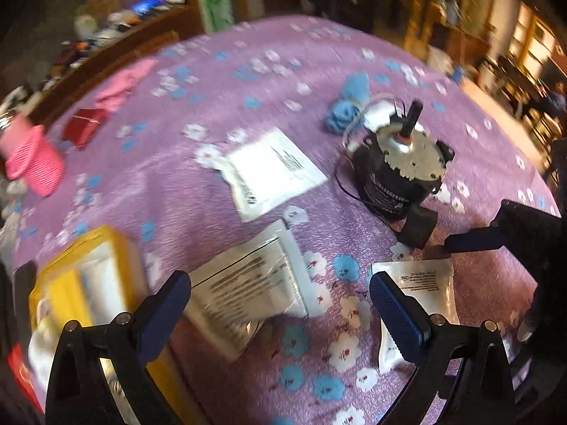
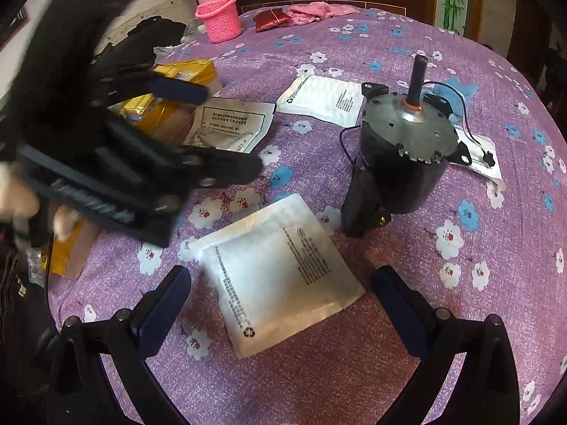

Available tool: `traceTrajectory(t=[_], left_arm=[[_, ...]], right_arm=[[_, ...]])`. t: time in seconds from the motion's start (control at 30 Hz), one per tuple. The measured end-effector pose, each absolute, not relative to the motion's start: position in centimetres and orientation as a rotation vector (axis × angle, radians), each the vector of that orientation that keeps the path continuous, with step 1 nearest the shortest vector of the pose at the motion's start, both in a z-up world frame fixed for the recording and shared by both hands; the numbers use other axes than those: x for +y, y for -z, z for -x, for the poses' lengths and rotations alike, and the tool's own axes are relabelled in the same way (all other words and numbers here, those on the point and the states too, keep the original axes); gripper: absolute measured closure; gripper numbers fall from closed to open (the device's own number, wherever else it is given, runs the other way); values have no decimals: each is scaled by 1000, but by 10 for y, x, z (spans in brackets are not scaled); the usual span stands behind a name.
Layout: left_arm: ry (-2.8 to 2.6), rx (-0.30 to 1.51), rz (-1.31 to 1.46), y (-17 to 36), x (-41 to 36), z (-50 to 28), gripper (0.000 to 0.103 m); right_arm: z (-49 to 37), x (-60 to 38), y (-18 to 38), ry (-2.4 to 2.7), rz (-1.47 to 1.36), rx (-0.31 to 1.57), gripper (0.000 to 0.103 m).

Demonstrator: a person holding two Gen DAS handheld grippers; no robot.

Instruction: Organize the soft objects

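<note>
On the purple flowered tablecloth (image 2: 354, 382), a white pouch (image 2: 283, 276) lies flat between the spread blue pads of the right gripper (image 2: 280, 304), which grips nothing. Just behind it stands a black motor (image 2: 397, 163), shaft upright. Farther back lie a crumpled printed packet (image 2: 230, 127) and a second white pouch (image 2: 322, 99), near a yellow box (image 2: 184, 74). Above the printed packet, the left gripper (image 1: 280, 304) hangs with its jaws wide apart and empty. A pink knitted basket (image 2: 219, 21) sits at the table's far edge.
</note>
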State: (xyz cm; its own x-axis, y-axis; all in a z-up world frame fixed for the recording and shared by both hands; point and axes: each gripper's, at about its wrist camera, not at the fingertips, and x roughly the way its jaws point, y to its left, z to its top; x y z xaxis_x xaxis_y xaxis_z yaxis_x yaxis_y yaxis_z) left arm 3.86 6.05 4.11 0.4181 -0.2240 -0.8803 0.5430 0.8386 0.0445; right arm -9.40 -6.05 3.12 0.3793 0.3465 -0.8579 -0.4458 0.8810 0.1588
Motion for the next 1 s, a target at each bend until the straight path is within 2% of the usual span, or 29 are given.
traceTrajectory(t=[0.13,0.17,0.2,0.23,0.33,0.4,0.67,0.7,0.73,0.8,0.87,0.97,1.0], left_arm=[[491,1098,-448,-29,48,-51,2],[468,1122,-478,-23,47,-52,6],[456,1150,-499,-18,48,-51,20],[463,1150,-486,-18,48,-48,27],[523,1170,-416,-23,52,-36,67],[537,1162,-417,-25,52,-22,74],[635,1130,-315,-44,52,32,73],[629,1115,-300,-48,53,33,62],[612,1098,-272,-53,55,33,41],[536,1044,-266,-60,57,29,20],[454,998,-301,-55,53,24,20],[416,1020,-360,-34,42,13,21],[409,1023,-375,-27,38,12,26]], right_arm=[[97,-61,-31,-516,106,1064,0],[98,-61,-31,-517,103,1063,0],[98,-62,-32,-519,97,1062,0],[98,-63,-32,-522,88,1062,0],[99,-65,-32,-522,68,1059,0],[100,-67,-32,-520,61,1058,0],[112,-75,-36,-514,19,1062,0],[113,-78,-38,-507,12,1058,0],[114,-79,-39,-503,7,1056,0],[116,-81,-39,-496,-2,1052,0],[117,-80,-40,-489,2,1052,0],[123,-77,-40,-494,25,1056,0],[126,-75,-39,-495,44,1057,0]])
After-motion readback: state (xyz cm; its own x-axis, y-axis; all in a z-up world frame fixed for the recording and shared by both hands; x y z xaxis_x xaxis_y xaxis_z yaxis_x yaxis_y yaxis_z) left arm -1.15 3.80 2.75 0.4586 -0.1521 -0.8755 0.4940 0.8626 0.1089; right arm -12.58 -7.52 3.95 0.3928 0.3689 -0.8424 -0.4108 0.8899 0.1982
